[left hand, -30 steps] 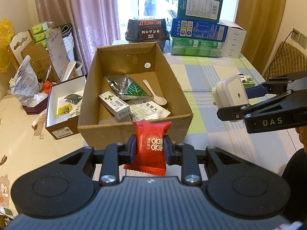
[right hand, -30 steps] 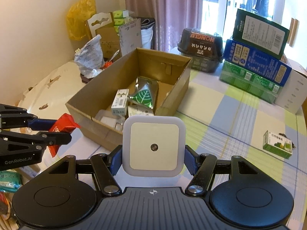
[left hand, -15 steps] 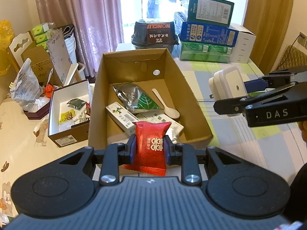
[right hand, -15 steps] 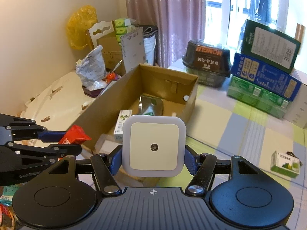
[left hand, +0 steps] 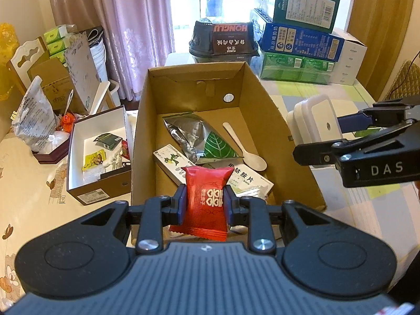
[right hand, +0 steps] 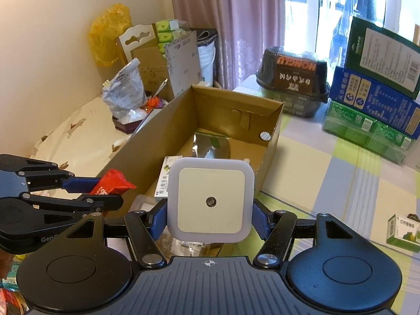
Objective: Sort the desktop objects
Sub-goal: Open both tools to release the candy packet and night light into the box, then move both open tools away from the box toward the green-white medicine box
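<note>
1. Left claw (left hand: 204,204) clamped on red snack packet (left hand: 206,200), blue pads pinching both side edges; packet upright, held over near end of open cardboard box (left hand: 265,105).
2. Right claw (right hand: 210,216) closed on white square night light (right hand: 210,200), front face with small centre sensor toward camera; held just beside box's right wall, above its near right corner.
3. In right wrist view, left claw (right hand: 105,191) enters from left with packet (right hand: 113,183) at box's near left corner.
4. Box contents: silver foil pouch with green leaf (left hand: 199,136), white plastic spoon (left hand: 245,148) right of it, white medicine boxes (left hand: 170,161) lying flat at near end.
5. Smaller white-lined box (left hand: 99,152) with sachets sits left of cardboard box, touching or nearly so.
6. Checked tabletop (right hand: 328,173): small green box (right hand: 403,232) lies well apart to the right.
7. Far end: black HONGLU container (left hand: 227,39), stacked green, blue and dark green cartons (left hand: 299,39).
</note>
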`<act>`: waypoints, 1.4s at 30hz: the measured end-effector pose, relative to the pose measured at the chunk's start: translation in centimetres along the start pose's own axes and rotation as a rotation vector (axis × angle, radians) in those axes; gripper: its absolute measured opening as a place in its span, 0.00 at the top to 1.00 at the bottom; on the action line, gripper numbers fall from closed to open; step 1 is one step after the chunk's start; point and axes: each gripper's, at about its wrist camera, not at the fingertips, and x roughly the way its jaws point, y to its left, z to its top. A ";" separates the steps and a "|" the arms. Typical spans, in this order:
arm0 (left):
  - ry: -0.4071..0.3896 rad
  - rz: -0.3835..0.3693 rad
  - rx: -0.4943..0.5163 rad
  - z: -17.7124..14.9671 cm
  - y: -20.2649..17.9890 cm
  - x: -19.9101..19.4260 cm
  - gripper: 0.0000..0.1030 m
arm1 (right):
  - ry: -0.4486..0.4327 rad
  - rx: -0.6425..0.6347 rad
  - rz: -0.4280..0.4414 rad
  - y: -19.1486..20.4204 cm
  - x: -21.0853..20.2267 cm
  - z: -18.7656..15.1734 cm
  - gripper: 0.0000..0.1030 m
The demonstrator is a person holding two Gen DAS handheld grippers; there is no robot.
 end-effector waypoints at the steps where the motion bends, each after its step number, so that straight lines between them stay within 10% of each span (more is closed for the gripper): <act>1: 0.001 0.000 0.002 0.1 0.1 0.2 0.77 | 0.001 0.003 0.001 -0.1 0.3 0.0 0.39; 9: 0.000 -0.001 0.009 0.6 0.2 1.6 0.76 | 0.007 0.023 0.005 -0.4 1.7 0.3 0.39; 11: -0.008 0.012 0.019 0.7 0.1 1.9 0.55 | 0.009 0.027 0.005 -0.5 2.0 0.3 0.39; 25: -0.027 0.045 -0.011 -0.6 1.6 0.7 0.49 | -0.005 0.065 0.059 -0.5 3.0 1.4 0.39; 29: -0.035 0.055 -0.021 -1.0 1.7 0.1 0.40 | -0.055 0.106 0.100 -0.9 3.2 2.1 0.21; 42: -0.072 0.060 -0.033 -2.8 -0.6 -2.4 0.09 | -0.075 0.193 0.031 -4.3 -1.3 -1.1 0.20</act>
